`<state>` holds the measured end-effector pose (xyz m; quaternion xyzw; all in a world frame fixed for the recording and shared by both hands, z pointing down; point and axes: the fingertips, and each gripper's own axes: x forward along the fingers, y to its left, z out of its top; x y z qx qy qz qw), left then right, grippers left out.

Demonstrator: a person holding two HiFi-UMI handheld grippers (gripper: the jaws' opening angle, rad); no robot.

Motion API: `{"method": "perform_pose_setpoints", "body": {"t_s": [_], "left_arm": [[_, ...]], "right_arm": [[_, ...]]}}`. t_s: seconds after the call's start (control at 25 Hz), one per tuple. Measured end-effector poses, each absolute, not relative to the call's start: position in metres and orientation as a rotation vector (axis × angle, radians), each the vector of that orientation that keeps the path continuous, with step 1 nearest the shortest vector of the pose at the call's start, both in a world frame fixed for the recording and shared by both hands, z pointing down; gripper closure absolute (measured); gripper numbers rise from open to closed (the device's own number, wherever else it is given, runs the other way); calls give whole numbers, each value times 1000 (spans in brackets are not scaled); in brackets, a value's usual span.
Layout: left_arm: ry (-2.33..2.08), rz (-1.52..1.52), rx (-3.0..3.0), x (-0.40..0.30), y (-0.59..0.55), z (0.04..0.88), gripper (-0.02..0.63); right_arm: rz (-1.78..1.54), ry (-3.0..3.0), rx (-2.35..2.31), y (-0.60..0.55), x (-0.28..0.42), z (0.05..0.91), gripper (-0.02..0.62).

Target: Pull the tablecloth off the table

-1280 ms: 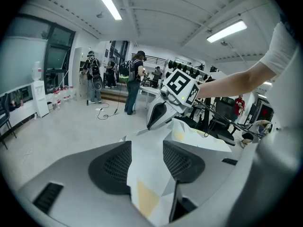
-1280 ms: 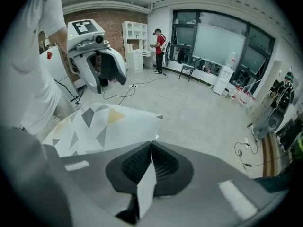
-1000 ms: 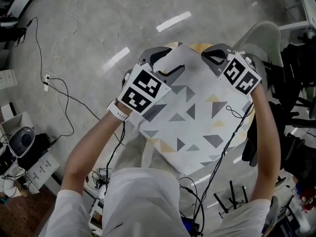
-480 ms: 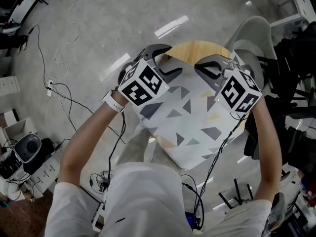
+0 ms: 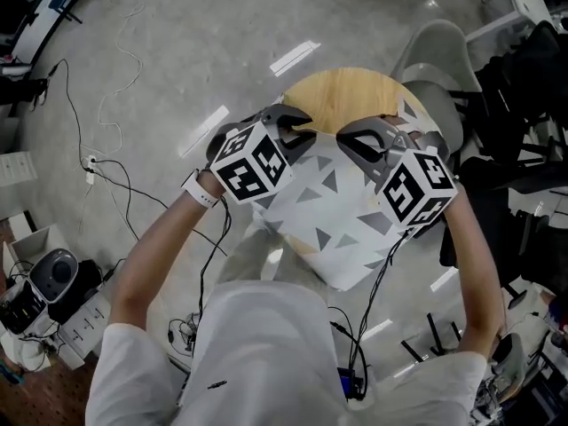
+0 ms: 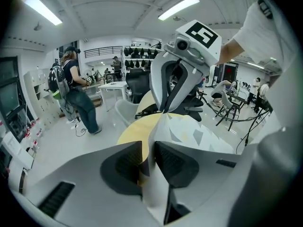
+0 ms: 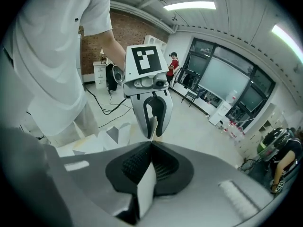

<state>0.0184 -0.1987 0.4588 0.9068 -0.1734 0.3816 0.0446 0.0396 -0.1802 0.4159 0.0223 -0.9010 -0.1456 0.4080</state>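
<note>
Tablecloth [image 5: 346, 229] has slid toward the person, baring more tabletop [image 5: 355, 96], though it covers the near half. The right tool [image 7: 151, 148] is clamped on it. The left tool [image 6: 148, 148] has just been closing its jaws on a fold, and that thin pinch may slip under pull.

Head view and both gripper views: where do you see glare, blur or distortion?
Head view: sharp, but lamp streaks glare on the floor. Left gripper view: fisheye bends straight lines, corners go dark, the tablecloth close to the lens looks soft. Right gripper view: same bending; the ceiling lamp is overexposed.
</note>
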Motion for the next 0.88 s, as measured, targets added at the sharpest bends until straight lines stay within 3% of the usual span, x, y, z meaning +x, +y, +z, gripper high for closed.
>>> {"method": "perform_pose_setpoints", "body": {"t_s": [0.16,0.28,0.88], "left_arm": [[-479,1151,2777,18,-170,445,580],[-467,1076,2763,15,-151,429,595],[-281,910,2938,-17,-14,286,598]], "right_arm": [[-417,-2249,84,-157,35,402,583],[-459,-2234,100,-138,31,386,583],[-573,-2190,260,1,-3,247,583]]}}
